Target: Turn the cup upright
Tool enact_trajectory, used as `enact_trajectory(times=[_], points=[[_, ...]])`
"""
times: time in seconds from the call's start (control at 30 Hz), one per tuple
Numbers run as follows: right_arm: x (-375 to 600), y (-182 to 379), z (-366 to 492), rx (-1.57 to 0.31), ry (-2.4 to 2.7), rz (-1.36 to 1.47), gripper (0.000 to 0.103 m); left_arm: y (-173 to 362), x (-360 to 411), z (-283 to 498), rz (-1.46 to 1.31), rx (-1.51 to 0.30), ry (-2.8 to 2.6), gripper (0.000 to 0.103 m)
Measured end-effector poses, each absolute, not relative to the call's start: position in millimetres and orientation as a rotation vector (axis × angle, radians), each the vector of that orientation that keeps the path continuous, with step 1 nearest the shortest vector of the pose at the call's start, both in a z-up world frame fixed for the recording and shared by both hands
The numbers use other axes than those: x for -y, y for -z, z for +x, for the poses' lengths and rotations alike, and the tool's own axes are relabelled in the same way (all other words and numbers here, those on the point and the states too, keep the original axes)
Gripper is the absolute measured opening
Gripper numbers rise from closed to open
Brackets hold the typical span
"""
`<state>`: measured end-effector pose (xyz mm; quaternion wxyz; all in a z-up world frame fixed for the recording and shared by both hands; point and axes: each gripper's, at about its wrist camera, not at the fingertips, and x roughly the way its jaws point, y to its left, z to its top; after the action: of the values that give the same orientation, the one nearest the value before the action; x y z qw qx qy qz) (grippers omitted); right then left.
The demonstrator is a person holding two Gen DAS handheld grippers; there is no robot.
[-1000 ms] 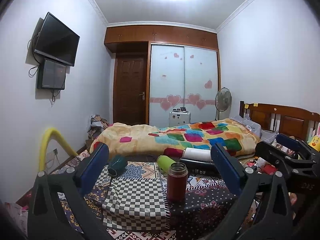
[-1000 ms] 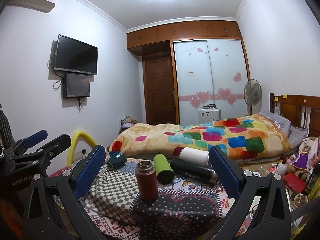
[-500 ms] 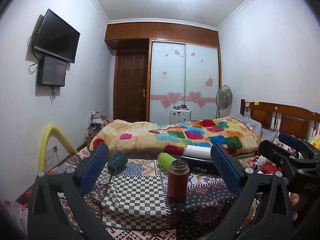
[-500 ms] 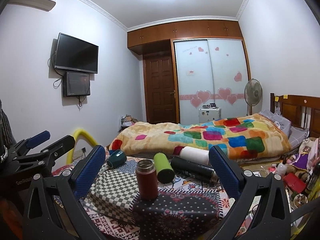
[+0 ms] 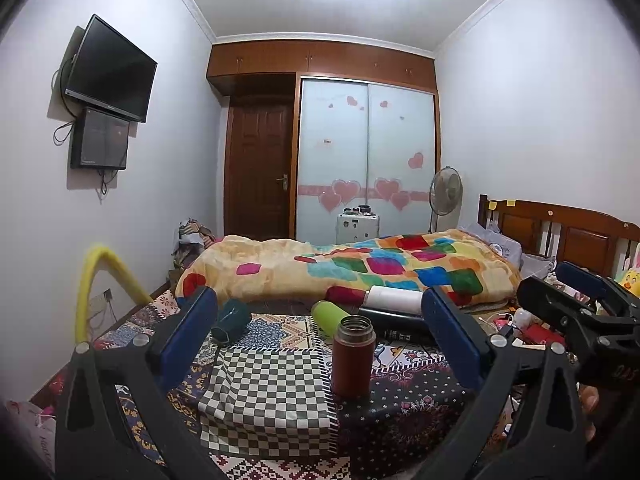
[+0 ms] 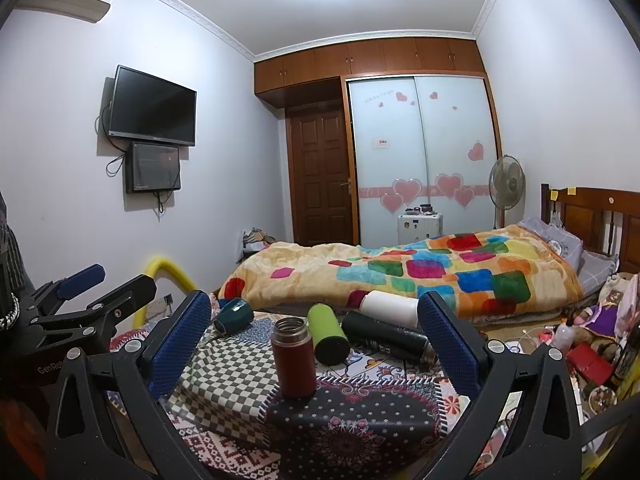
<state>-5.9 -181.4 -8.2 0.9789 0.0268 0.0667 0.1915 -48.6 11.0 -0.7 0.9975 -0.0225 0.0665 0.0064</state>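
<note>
A dark red flask point(image 5: 353, 356) point(image 6: 294, 360) stands upright and lidless on a patterned cloth-covered table point(image 5: 264, 392). Behind it lie a green cup point(image 5: 329, 316) point(image 6: 327, 334), a black flask point(image 5: 394, 326) point(image 6: 386, 336), a white cup point(image 5: 394, 299) point(image 6: 390, 307) and a dark teal mug point(image 5: 231, 320) point(image 6: 234, 314), all on their sides. My left gripper point(image 5: 320, 340) is open and empty, held short of the table. My right gripper point(image 6: 316, 344) is open and empty too. Each gripper shows at the edge of the other's view.
A bed with a colourful blanket point(image 5: 360, 268) lies behind the table. A yellow foam tube point(image 5: 94, 280) arches at the left. Clutter point(image 6: 588, 356) lies on the floor at the right. A fan point(image 6: 506, 184) and a wardrobe point(image 6: 420, 160) stand at the back.
Both views have shifted slightly; the table items sit a little higher in the left wrist view. Both grippers stay open. No object has moved.
</note>
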Motion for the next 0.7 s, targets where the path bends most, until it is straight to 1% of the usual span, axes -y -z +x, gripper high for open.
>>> enact_trajectory(times=[0.7], points=[[183.4,10.0,-4.1,-0.14,-0.383,0.057,0.103,4.6,-12.8,-43.4,-0.065,-0.155,0.022,0.103]])
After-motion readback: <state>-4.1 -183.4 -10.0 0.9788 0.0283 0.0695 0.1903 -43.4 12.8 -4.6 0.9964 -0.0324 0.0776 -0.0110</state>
